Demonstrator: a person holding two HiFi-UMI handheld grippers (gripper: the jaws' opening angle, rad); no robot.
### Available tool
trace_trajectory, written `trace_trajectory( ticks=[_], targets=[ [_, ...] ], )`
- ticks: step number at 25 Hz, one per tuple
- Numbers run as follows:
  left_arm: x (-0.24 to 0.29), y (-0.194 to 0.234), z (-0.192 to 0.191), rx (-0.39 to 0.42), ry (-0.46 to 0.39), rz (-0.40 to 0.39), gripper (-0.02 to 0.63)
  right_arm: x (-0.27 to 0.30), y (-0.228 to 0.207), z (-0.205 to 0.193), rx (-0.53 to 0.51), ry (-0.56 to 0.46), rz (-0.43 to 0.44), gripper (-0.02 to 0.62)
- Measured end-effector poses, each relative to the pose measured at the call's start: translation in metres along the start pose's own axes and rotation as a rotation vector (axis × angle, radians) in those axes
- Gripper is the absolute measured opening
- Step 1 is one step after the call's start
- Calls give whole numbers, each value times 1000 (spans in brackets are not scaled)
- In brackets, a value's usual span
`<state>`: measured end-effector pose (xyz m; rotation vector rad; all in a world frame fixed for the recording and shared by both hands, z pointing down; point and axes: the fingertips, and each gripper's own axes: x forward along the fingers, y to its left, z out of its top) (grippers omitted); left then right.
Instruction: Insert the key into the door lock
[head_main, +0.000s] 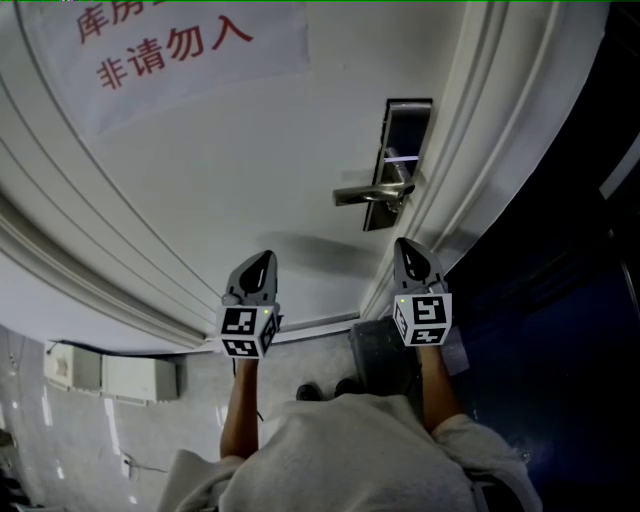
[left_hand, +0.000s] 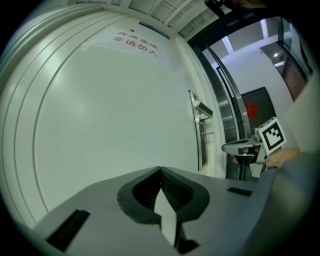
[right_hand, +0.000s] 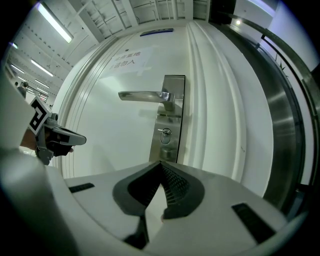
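Brushed-steel lever handle (right_hand: 142, 95), white panelled door (right_hand: 107, 135)

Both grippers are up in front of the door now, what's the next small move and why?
Probably ease the right gripper straight toward the keyhole under the handle. It faces the lock plate with its jaws together, while the left gripper faces bare door. I see no key in either gripper, so this is tentative.

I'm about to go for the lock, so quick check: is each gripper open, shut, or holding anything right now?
Left gripper: closed, nothing visible between its jaws.
Right gripper: closed, nothing visible between its jaws.
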<state>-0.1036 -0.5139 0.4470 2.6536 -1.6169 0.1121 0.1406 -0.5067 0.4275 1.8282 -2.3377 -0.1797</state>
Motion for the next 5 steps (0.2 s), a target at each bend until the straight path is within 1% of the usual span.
trace_trajectory(
  ticks=[5],
  targets=[
    [0,0,-1,-1,3,-1,17,1,2,-2,-1,6,2,21]
  ],
)
